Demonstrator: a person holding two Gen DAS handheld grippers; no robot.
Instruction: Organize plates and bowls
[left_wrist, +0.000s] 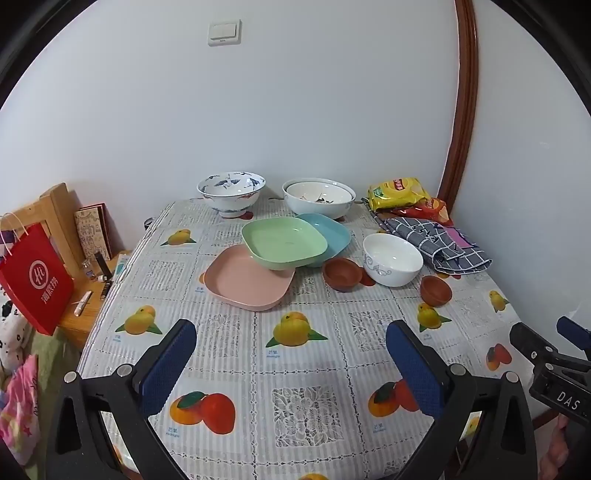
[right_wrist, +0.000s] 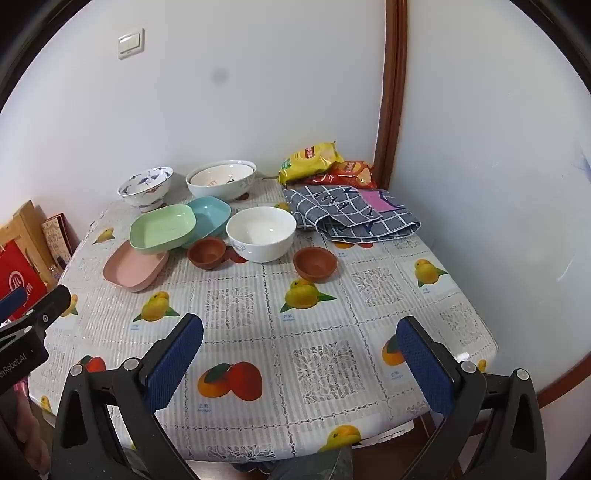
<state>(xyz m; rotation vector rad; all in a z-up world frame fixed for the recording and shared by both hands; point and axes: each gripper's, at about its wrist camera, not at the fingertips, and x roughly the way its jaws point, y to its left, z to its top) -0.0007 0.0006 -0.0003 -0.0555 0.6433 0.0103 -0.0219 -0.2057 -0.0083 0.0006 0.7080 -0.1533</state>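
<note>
A green plate (left_wrist: 284, 242) leans on a pink plate (left_wrist: 247, 282) and a blue plate (left_wrist: 330, 230) mid-table. A white bowl (left_wrist: 392, 258) sits to their right, with two small brown bowls (left_wrist: 342, 273) (left_wrist: 436, 290) beside it. A blue-patterned bowl (left_wrist: 231, 192) and a large white bowl (left_wrist: 319, 197) with another nested inside stand at the back. My left gripper (left_wrist: 291, 339) is open and empty above the table's near part. My right gripper (right_wrist: 299, 339) is open and empty, also over the near part; the white bowl (right_wrist: 261, 232) lies ahead of it.
The table (left_wrist: 295, 369) has a fruit-print cloth. Snack bags (left_wrist: 399, 192) and a folded checked cloth (left_wrist: 436, 243) lie at the back right by the wall. A red paper bag (left_wrist: 35, 280) and a wooden side table (left_wrist: 85, 306) stand at the left.
</note>
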